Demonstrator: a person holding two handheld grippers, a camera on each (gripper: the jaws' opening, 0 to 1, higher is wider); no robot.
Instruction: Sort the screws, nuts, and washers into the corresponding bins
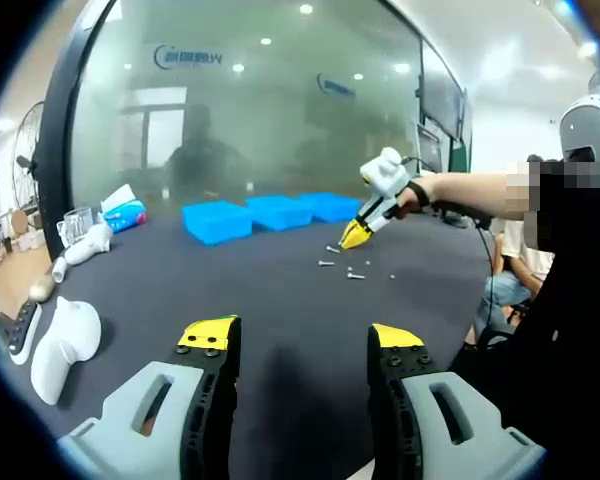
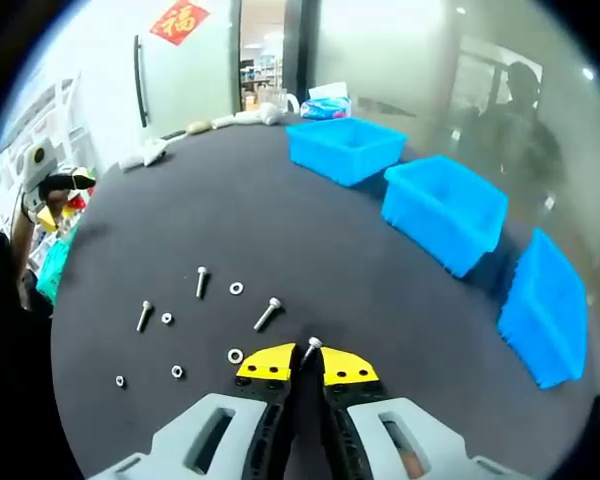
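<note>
Now the right gripper point(image 2: 308, 362) is pinching a screw point(image 2: 311, 345) only at its tips, the blue bins point(image 2: 442, 208) far ahead, so it is risking a slip, while the left gripper point(image 1: 302, 345) is waiting apart.

Shiny metal screws point(image 2: 267, 313) and washers point(image 2: 236, 288), glossy blue plastic bins point(image 2: 443, 208), matt dark tabletop point(image 2: 310, 260).

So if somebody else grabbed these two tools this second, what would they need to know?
Right tool: shut on a screw, low over the table.
Left tool: open, holding nothing, back from the work.
Loose on the table: three more screws, plus several small washers or nuts; too small to tell which.
Three blue bins: nothing visible inside them from here.
Left: bin the held screw, then sort the rest.
</note>
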